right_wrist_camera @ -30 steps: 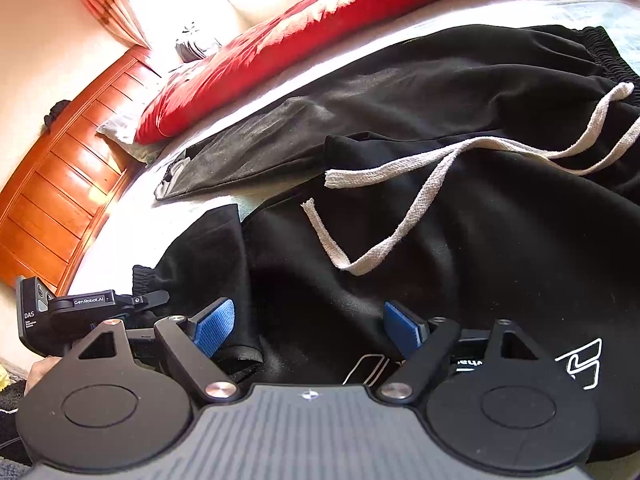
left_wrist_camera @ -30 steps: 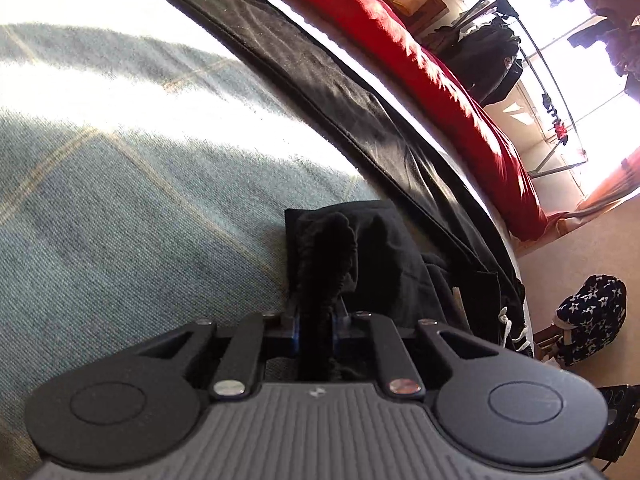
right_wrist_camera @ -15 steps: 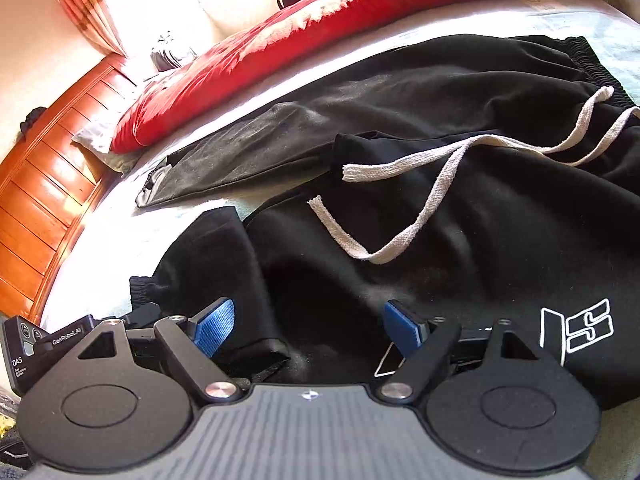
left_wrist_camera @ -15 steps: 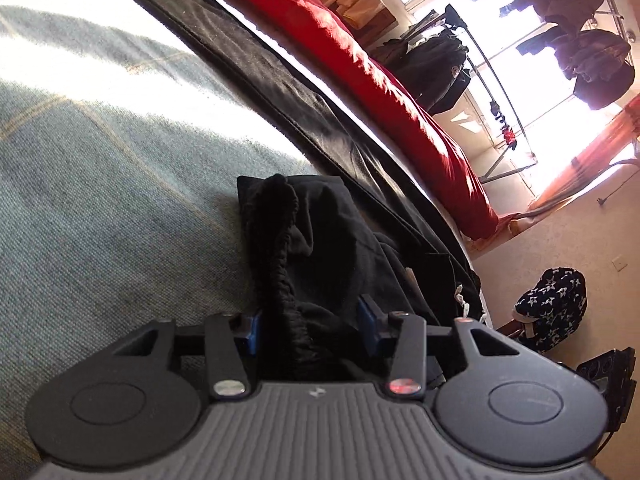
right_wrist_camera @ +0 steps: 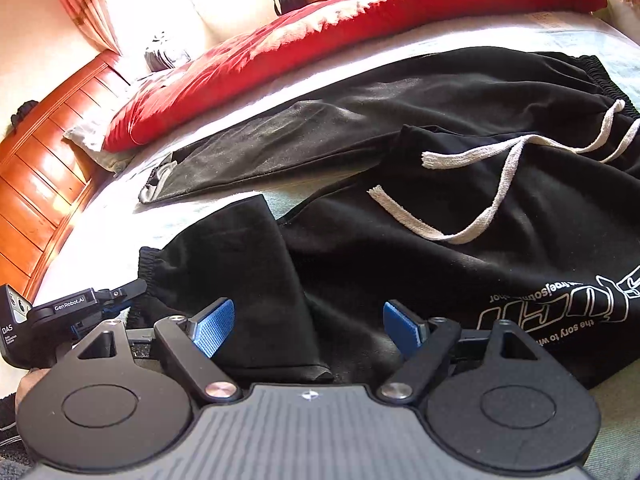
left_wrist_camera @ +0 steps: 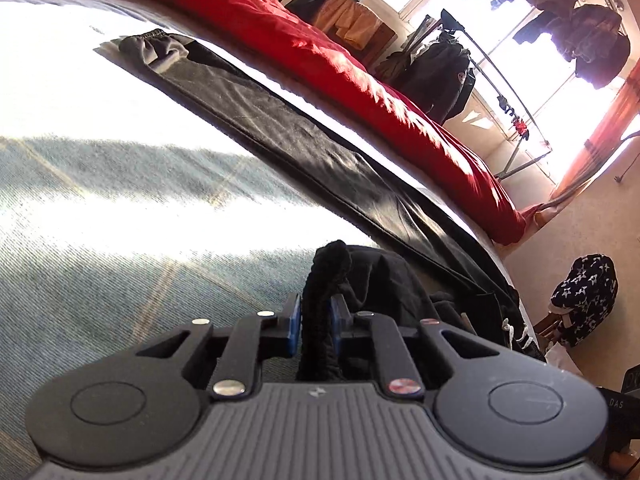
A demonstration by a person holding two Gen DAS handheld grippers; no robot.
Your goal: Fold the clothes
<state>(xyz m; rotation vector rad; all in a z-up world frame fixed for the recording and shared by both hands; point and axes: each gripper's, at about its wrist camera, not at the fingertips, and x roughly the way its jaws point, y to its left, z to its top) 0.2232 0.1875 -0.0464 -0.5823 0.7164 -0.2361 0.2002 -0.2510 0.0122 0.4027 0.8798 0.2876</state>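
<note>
A black hoodie (right_wrist_camera: 460, 264) with white drawstrings (right_wrist_camera: 496, 196) and white print lies on the bed. Its sleeve (right_wrist_camera: 240, 256) ends in a ribbed cuff (left_wrist_camera: 324, 280). My left gripper (left_wrist_camera: 315, 322) is shut on that cuff, low over the bedspread; its body shows at the left of the right wrist view (right_wrist_camera: 76, 308). My right gripper (right_wrist_camera: 308, 326) is open, its blue pads (right_wrist_camera: 214, 326) spread over the sleeve and hoodie body. Black sweatpants (right_wrist_camera: 360, 120) lie stretched behind the hoodie, also in the left wrist view (left_wrist_camera: 280, 128).
A red duvet (right_wrist_camera: 360, 16) runs along the far side of the bed. A wooden headboard (right_wrist_camera: 44, 176) stands at the left. The grey-green bedspread (left_wrist_camera: 100, 248) lies under the clothes. A clothes rack (left_wrist_camera: 500, 60) and a star-print bag (left_wrist_camera: 584, 300) stand on the floor beyond.
My left gripper opened around the cuff half a second ago and has shut on it again, lifting back slightly. My right gripper stayed open and drew back a little over the hoodie.
</note>
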